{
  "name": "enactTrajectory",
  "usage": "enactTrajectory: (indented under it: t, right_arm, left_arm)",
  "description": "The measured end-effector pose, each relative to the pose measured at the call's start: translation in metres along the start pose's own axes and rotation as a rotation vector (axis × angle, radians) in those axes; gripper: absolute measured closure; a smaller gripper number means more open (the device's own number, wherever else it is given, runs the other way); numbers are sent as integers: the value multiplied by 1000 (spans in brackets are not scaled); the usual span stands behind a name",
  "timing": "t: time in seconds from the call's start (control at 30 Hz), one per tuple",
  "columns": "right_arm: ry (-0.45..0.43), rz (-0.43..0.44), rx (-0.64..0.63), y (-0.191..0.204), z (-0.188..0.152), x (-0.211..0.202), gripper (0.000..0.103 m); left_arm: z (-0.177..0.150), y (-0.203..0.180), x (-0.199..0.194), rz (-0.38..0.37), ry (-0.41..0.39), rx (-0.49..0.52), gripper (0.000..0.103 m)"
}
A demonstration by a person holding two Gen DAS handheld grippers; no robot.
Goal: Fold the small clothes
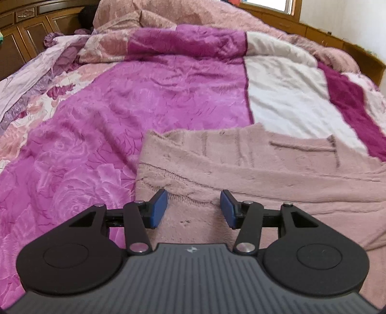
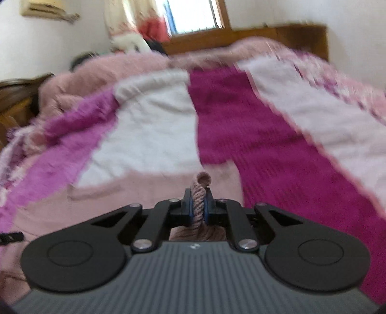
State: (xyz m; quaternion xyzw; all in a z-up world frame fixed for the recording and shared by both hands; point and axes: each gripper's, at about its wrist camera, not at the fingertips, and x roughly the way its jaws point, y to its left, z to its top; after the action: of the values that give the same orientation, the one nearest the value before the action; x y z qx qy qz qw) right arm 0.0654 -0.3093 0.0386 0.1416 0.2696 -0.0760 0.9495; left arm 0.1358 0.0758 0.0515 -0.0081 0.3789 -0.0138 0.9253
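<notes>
A dusty-pink fleece garment (image 1: 253, 169) with dark seam lines lies spread on the bed in the left wrist view. My left gripper (image 1: 194, 209) is open and empty, its blue pads (image 1: 159, 209) just above the garment's near left part. In the right wrist view my right gripper (image 2: 199, 205) is shut on a bunched fold of the same pink garment (image 2: 201, 193), held above the rest of the cloth (image 2: 120, 193). This view is blurred by motion.
The bed is covered by a magenta, white and pink blanket (image 1: 156, 96). A rumpled pink quilt (image 1: 168, 14) lies at the far end. Wooden cabinets (image 1: 24, 36) stand at the left, a wooden headboard (image 2: 277, 36) and window (image 2: 193, 14) beyond.
</notes>
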Motion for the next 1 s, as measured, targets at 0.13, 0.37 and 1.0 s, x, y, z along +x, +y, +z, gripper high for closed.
enactTrajectory:
  t: [0.13,0.37,1.0]
  right_arm:
    - [46,1,-6,-12,-19,23,90]
    - [43,61,135,-26,-5,5,83]
    - [19,134,-68,8,-14,-34,83]
  left_arm:
    - [-1,-7,15,48,-10,71,42]
    - [-3,-1,14,32,-14,60,40]
    - [-19,-9,-29,3,14,36,40]
